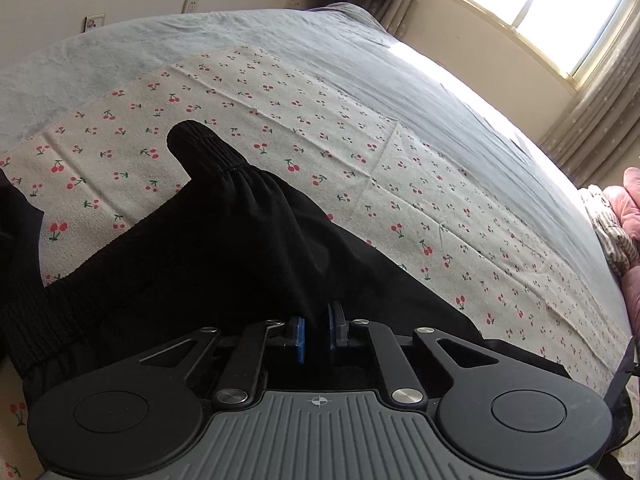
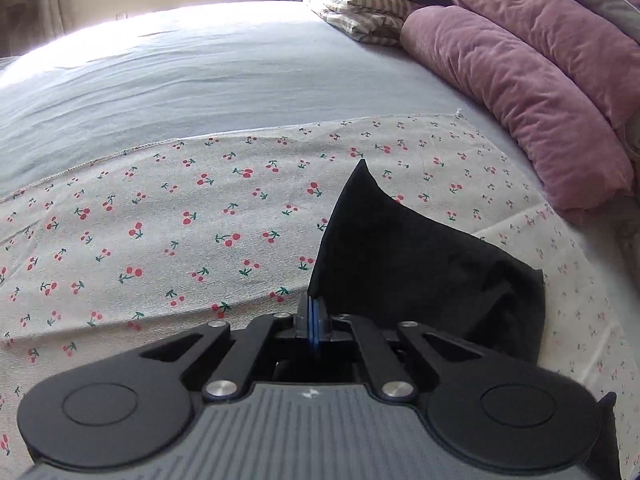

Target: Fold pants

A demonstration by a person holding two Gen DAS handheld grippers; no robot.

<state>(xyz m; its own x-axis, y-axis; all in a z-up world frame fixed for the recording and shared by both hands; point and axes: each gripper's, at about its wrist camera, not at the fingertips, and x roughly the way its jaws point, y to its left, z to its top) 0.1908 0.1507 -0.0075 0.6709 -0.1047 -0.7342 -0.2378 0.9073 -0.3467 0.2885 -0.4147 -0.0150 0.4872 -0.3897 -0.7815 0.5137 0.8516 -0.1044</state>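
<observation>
Black pants (image 1: pixel 224 248) lie on a cherry-print cloth (image 1: pixel 360 168) on the bed. In the left wrist view a ribbed cuff (image 1: pixel 200 144) sticks up ahead and a ribbed band lies at the left. My left gripper (image 1: pixel 316 330) sits over the black fabric with its blue pads a small gap apart; fabric lies between them. My right gripper (image 2: pixel 314 316) is shut on an edge of the black pants (image 2: pixel 420 264), which rise in a point ahead and drape to the right.
The cherry cloth (image 2: pixel 160 232) lies on a grey-blue bedsheet (image 2: pixel 200 72). Purple and pink quilts (image 2: pixel 520 80) and a striped folded cloth (image 2: pixel 360 12) are piled at the right. A window (image 1: pixel 532 4) and curtains stand beyond the bed.
</observation>
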